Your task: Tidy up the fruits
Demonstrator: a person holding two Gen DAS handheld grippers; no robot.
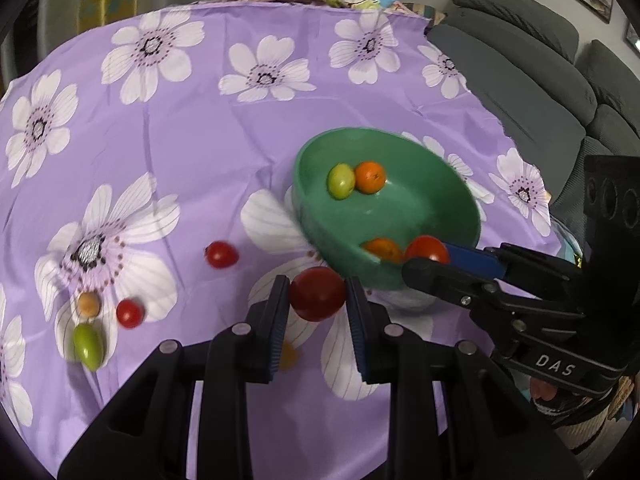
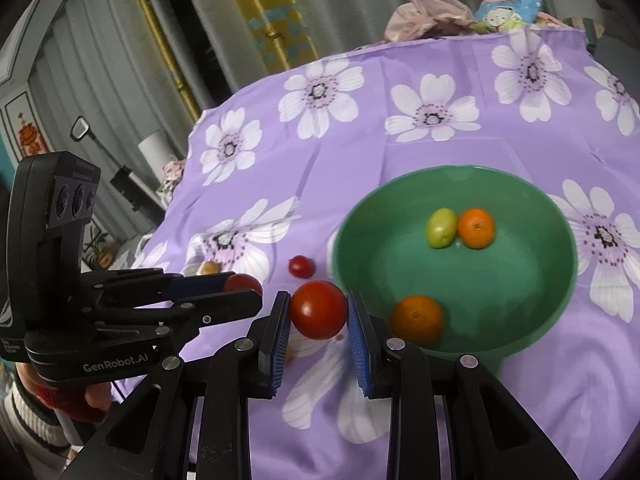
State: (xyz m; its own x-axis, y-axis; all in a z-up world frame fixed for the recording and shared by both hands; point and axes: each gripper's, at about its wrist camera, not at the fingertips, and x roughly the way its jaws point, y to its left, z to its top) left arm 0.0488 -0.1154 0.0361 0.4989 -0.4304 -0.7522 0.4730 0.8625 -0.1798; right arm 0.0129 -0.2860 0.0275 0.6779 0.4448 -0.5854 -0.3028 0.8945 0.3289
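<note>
Purple floral cloth [image 1: 192, 152]; both claws [image 1: 317, 295] [image 2: 319, 312] clamp tomatoes [image 1: 318, 293] [image 2: 319, 309], bowl [image 2: 552, 216] rim part hidden.

A surface draped in a purple cloth [image 1: 192, 152] printed with large white flowers. To one side stands a grey cushioned sofa [image 1: 532, 64]. Behind hang grey curtains [image 2: 120, 60] with a yellow patterned panel [image 2: 276, 12]. Crumpled pink fabric [image 2: 428, 14] and what may be a cartoon-printed cushion [image 2: 506, 10] lie at the far edge.
</note>
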